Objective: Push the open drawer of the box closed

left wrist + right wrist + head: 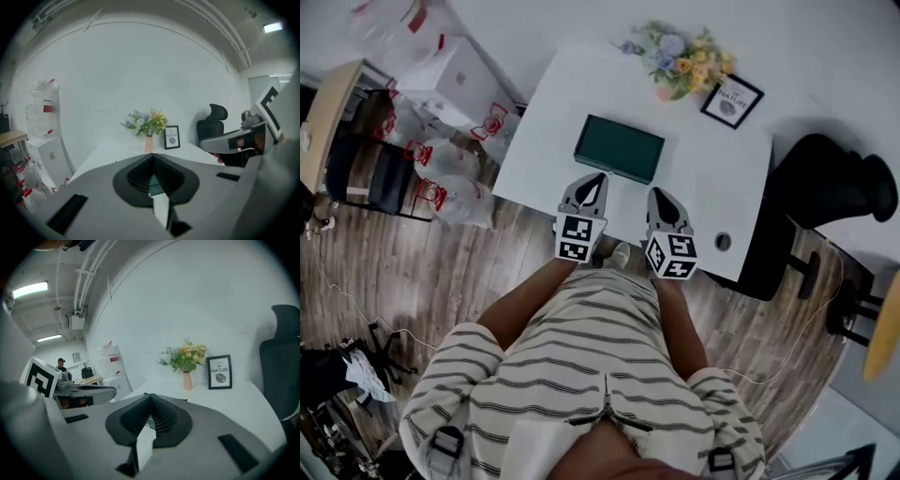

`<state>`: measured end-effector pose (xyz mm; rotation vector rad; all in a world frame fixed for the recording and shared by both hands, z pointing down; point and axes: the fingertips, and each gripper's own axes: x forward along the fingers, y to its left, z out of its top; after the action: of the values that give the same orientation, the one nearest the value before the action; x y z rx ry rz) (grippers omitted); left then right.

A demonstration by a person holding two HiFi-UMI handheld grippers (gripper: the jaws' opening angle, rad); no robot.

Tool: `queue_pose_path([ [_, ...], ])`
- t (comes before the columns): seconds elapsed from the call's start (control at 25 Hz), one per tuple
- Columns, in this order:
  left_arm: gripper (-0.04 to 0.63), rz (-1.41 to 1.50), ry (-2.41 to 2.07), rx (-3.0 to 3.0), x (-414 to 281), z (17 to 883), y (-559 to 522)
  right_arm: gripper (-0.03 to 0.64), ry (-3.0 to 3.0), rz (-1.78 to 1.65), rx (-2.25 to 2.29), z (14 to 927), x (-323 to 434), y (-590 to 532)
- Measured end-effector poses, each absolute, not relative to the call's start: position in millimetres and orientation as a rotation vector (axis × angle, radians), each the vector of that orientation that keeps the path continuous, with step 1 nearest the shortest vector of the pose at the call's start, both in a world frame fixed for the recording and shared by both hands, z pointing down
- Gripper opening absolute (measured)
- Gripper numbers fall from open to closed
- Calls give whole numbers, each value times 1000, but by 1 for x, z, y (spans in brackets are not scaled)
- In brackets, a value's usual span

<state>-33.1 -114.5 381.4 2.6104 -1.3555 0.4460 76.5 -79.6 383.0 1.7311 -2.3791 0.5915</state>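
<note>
A dark green flat box (619,148) lies on the white table (544,141), a little back from its near edge. From the head view no drawer shows sticking out of it. My left gripper (599,177) hovers just in front of the box's near side, jaws together at the tip. My right gripper (657,194) is beside it, slightly nearer to me and off the box's right corner, also shut and empty. In the left gripper view the left gripper (152,157) has closed fingertips, with a green sliver of box behind them. The right gripper (151,396) looks the same in its own view.
A vase of flowers (675,58) and a framed picture (731,101) stand at the table's far edge. A black office chair (834,187) sits to the right. White bags and a white carton (455,75) crowd the floor on the left. A cable hole (723,241) marks the table's near right corner.
</note>
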Motion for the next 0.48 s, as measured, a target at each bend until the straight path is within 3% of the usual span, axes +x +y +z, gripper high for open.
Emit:
queue_pose_path([
  [0.48,2,357,-1304,2711,-17,340,-105,9,-2449,444,1790,339,86,-76],
])
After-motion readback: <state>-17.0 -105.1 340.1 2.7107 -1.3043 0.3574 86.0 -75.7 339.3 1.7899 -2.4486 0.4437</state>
